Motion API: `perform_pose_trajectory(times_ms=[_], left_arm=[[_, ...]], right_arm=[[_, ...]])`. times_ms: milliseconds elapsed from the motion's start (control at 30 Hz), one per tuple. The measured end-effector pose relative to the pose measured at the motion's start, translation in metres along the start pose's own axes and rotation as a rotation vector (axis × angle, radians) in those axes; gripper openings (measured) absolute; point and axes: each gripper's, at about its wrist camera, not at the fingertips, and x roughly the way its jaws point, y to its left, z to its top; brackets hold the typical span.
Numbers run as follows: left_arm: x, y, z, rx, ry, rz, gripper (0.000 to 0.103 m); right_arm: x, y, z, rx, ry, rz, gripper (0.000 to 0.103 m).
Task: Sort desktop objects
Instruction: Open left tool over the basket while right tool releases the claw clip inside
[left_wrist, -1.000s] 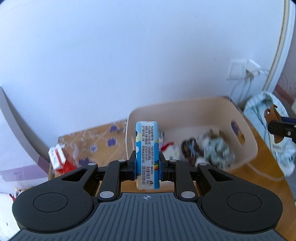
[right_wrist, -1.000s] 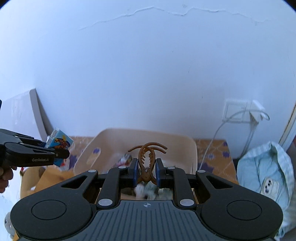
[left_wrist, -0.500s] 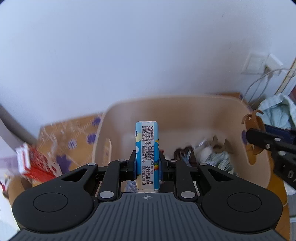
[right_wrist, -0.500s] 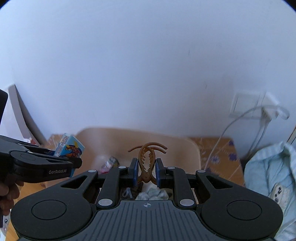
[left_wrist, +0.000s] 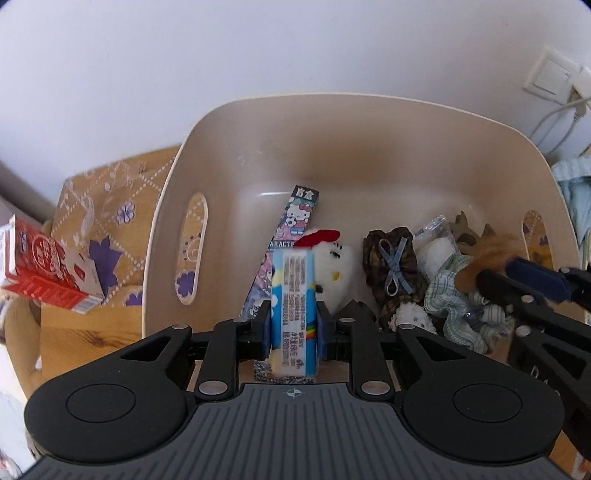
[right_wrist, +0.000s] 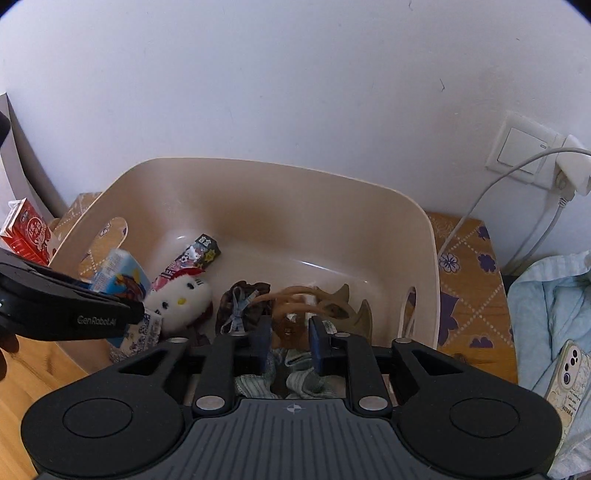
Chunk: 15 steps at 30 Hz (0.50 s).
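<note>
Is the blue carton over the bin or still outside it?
Over the bin. The blue carton stands upright between the left gripper fingers, whose jaws are opening, above the beige bin floor, beside the plush.

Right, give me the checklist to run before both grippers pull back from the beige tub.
1. Left gripper over the beige plastic tub: ok.
2. Blue-and-white drink carton let go: cannot tell; the jaws are opening, with the carton between them.
3. Right gripper over the tub: ok.
4. Brown plastic claw hair clip let go: cannot tell; the jaws are opening, clip blurred between them.
5. Landing spot below the carton: not ok; the white plush cat toy and a long cartoon-print box lie there.
6. Grippers apart from each other: ok.
</note>
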Motion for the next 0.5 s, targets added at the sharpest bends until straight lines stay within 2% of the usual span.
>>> perform_pose_trajectory(times_ms=[33,100,167,233,300,500], left_arm=[[-0.003,0.000,0.001,0.006,-0.008,-0.004,0.049],[-0.011,0.000,0.000,0.005,-0.047,-0.016,0.067],[-0.021,0.002,-0.001,0.002,-0.090,-0.034,0.070],[-0.026,0.002,-0.001,0.009,-0.107,-0.038,0.074],[-0.031,0.002,-0.001,0.012,-0.115,-0.034,0.074],[-0.049,0.010,-0.009,-0.001,-0.144,-0.046,0.074]], right_arm=[[-0.001,0.000,0.000,-0.001,-0.004,0.000,0.062],[-0.008,0.001,0.001,-0.006,-0.020,-0.007,0.073],[-0.014,0.001,0.001,-0.013,-0.037,0.002,0.080],[-0.019,0.000,0.003,-0.013,-0.052,0.004,0.091],[-0.025,0.000,0.003,-0.008,-0.064,0.006,0.096],[-0.045,0.003,0.001,-0.004,-0.093,-0.004,0.100]])
